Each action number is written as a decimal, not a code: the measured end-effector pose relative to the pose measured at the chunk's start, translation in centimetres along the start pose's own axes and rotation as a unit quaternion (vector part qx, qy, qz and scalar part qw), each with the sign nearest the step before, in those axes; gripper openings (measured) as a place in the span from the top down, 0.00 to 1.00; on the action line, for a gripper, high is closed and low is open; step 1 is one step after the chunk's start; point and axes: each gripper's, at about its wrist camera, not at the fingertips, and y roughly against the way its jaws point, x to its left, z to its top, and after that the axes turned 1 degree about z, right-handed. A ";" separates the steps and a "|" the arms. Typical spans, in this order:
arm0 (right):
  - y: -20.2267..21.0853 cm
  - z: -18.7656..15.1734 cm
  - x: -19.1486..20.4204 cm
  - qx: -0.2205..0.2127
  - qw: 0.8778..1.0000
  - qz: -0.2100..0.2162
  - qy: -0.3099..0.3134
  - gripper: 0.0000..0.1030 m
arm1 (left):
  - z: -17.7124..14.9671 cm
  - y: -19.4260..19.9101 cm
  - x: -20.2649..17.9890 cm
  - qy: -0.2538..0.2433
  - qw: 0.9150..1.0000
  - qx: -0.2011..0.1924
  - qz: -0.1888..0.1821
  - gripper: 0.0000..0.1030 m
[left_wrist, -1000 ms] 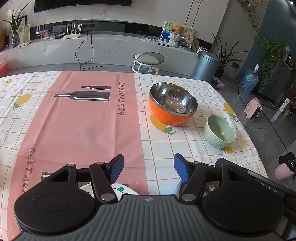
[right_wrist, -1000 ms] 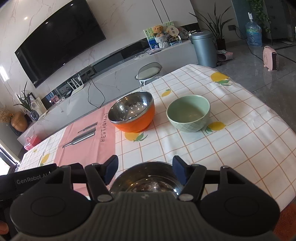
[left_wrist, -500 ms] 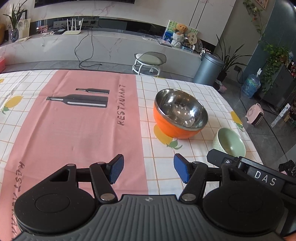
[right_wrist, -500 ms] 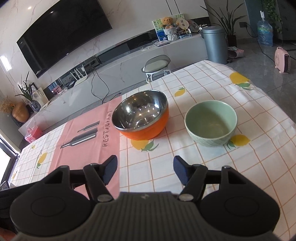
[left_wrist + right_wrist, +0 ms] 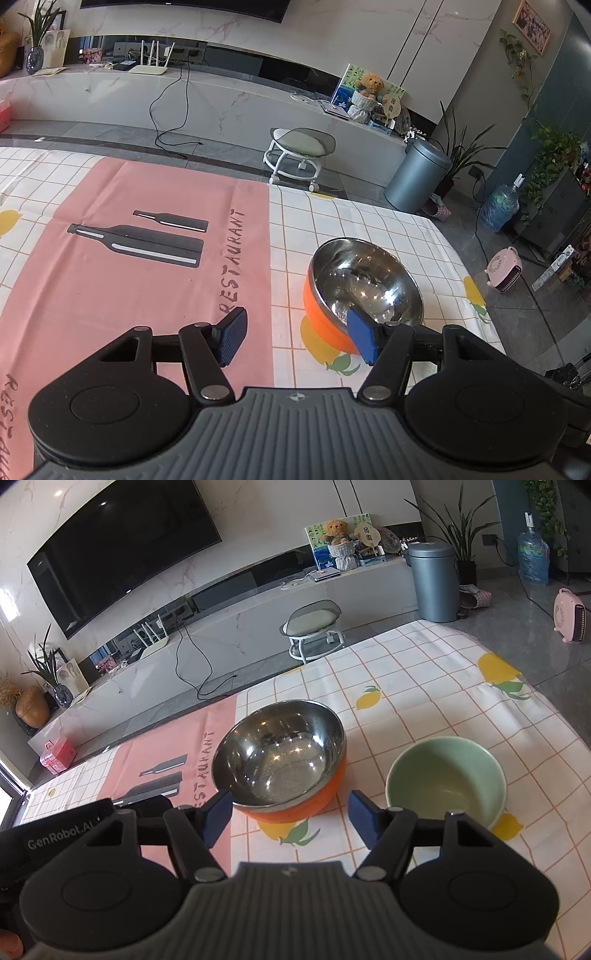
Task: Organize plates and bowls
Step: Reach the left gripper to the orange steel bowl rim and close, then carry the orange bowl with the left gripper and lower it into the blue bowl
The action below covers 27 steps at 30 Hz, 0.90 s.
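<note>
Two bowls stood on the surface (image 5: 424,672), which was covered by a checked cloth printed with lemons: one orange bowl (image 5: 280,764) with a steel lining and one pale green bowl (image 5: 447,782), set near each other but apart, the green one to the right in the right wrist view. One pink mat (image 5: 122,266) printed with two dark bottle shapes and the word "RESTAURANT" lay to the left of the orange bowl (image 5: 354,291). No plate showed in either view.

The left claw (image 5: 297,334) was spread wide and held nothing, its right blue pad overlapping the orange bowl's near rim in the picture; whether it touched could not be told. The right claw (image 5: 290,818) was likewise wide apart and empty, poised in front of the orange bowl with the green bowl just beyond its right finger.
</note>
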 end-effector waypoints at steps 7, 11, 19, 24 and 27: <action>-2.0 1.6 -1.0 0.004 1.000 -0.020 -0.002 0.41 | 1.0 -2.6 -0.9 -0.015 1.000 0.006 -0.007 0.32; -3.5 1.9 -1.4 0.021 1.000 -0.023 -0.002 0.50 | 0.9 -4.3 -1.2 -0.023 1.000 0.017 -0.003 0.36; -6.6 1.9 -1.8 0.052 0.998 -0.025 -0.012 0.68 | 1.0 -7.1 -1.1 -0.027 0.998 0.050 -0.010 0.68; -7.3 1.9 -2.2 0.054 0.998 -0.024 -0.020 0.71 | 1.3 -7.4 -1.2 -0.030 0.998 0.055 -0.024 0.81; -7.3 1.9 -2.3 0.053 0.998 -0.027 -0.026 0.75 | 1.1 -7.1 -1.5 -0.038 0.998 0.057 -0.017 0.81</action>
